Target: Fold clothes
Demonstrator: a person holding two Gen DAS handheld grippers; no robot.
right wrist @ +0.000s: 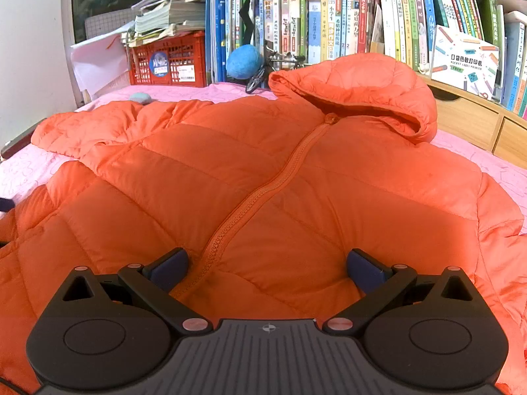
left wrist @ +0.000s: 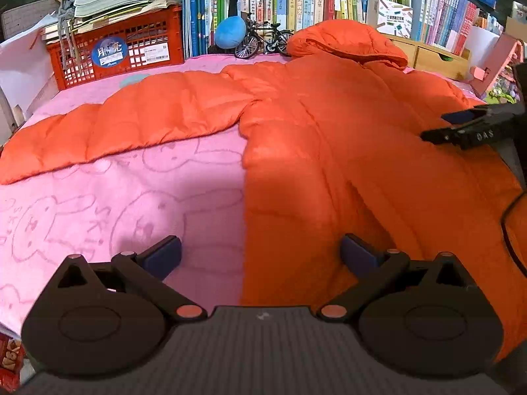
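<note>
An orange hooded puffer jacket (left wrist: 329, 138) lies flat and zipped on a pink blanket (left wrist: 98, 204), its sleeve (left wrist: 125, 125) stretched out to the left. My left gripper (left wrist: 260, 253) is open, straddling the jacket's left side edge near the hem, with nothing held. In the right wrist view the jacket (right wrist: 263, 171) fills the frame, hood (right wrist: 359, 85) at the back and zip (right wrist: 263, 191) running down the middle. My right gripper (right wrist: 266, 268) hangs open over the lower front beside the zip. Its black body also shows at the left wrist view's right edge.
A red crate (left wrist: 122, 52) with stacked papers stands at the back left. Bookshelves (right wrist: 329, 23) line the rear, with a blue ball (left wrist: 230, 31), a toy bicycle (left wrist: 263, 39) and wooden drawers (right wrist: 471, 121) in front. A black cable (left wrist: 509, 230) hangs at right.
</note>
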